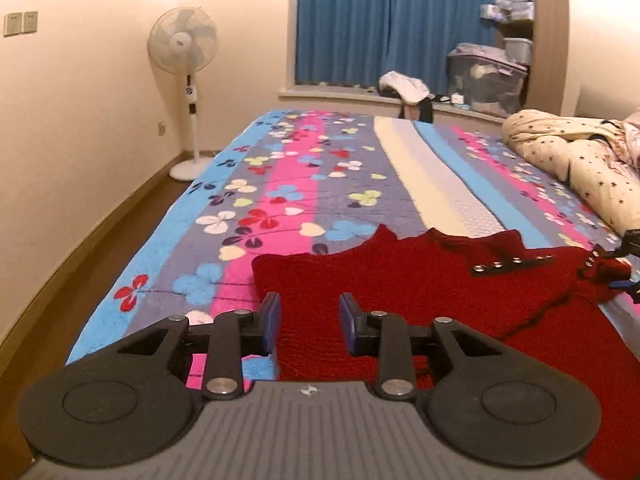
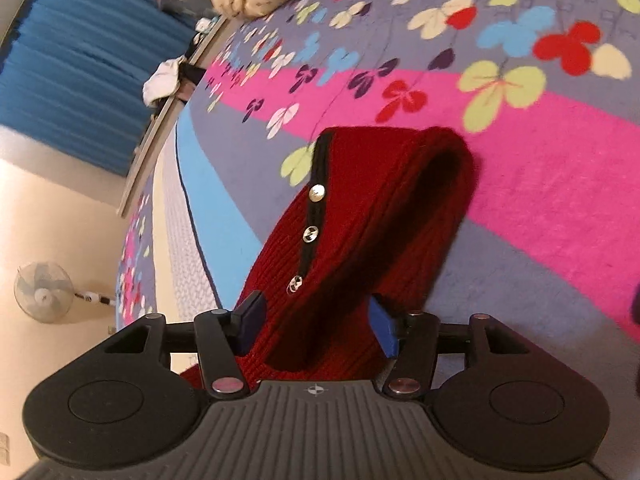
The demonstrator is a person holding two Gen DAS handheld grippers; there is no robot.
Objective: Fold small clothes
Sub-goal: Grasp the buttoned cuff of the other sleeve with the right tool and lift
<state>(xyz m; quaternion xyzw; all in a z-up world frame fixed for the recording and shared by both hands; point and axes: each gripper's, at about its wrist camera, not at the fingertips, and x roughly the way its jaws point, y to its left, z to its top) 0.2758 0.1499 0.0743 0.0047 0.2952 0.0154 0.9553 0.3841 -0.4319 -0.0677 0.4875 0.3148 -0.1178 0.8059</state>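
Our left gripper (image 1: 308,322) fingers apart over ribbed red knit sweater (image 1: 400,292); right gripper (image 2: 316,322) fingers apart around its cuff.

The red garment (image 2: 360,216) is coarse ribbed knit, matt, with shiny metal snaps (image 2: 317,192) along a black band. Beneath it, the floral bedspread (image 1: 280,184) looks like soft, fuzzy cloth. Both grippers' bodies appear matt black plastic.

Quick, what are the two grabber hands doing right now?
Left gripper: open, holding nothing, hovering over the red sweater.
Right gripper: open, fingers either side of the sweater's buttoned part; not pinching it.
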